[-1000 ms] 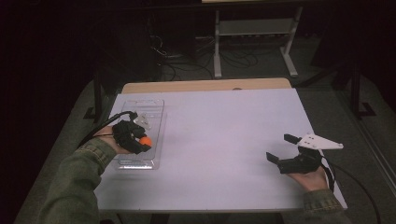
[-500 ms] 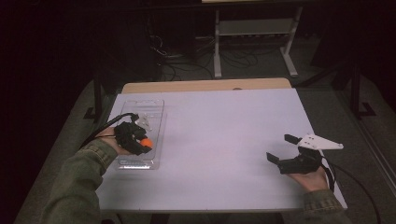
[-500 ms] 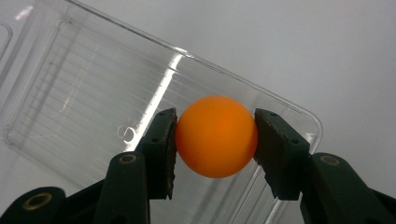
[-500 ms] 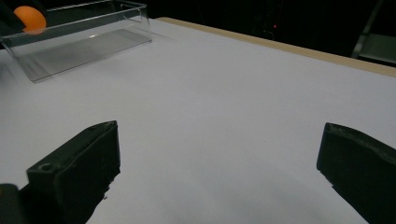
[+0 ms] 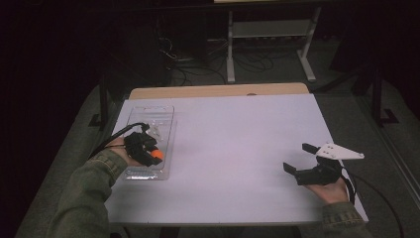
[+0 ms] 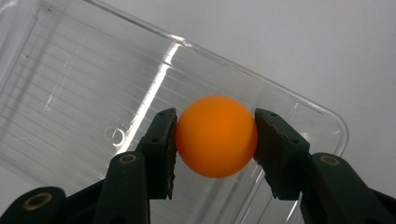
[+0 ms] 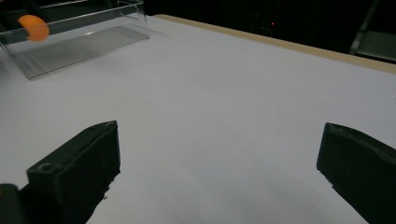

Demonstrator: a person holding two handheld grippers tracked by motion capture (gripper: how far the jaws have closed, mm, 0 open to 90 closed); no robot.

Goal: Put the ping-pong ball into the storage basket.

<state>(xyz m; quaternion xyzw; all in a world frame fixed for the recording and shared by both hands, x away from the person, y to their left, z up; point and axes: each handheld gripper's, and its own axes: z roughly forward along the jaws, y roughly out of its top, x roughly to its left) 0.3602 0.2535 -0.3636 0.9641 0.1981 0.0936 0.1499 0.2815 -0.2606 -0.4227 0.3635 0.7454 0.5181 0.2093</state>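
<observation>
Left gripper (image 6: 215, 140) clamped on one orange ball (image 6: 216, 136) — both pads press its sides, and the ball hangs over the near end of the clear plastic tray (image 6: 84, 84). Tray count: one, lying along the left edge of the white table (image 5: 237, 148), its long side just inside that edge. Right gripper (image 5: 300, 157) rests near the table's right front corner, jaws spread wide with nothing between them. Between tray and right gripper the tabletop is bare — wide room to move across the middle and toward the far wooden edge. Against the picture a second ago: left hand and ball sit slightly nearer the tray's front end; right gripper unchanged. Grippers: two.
</observation>
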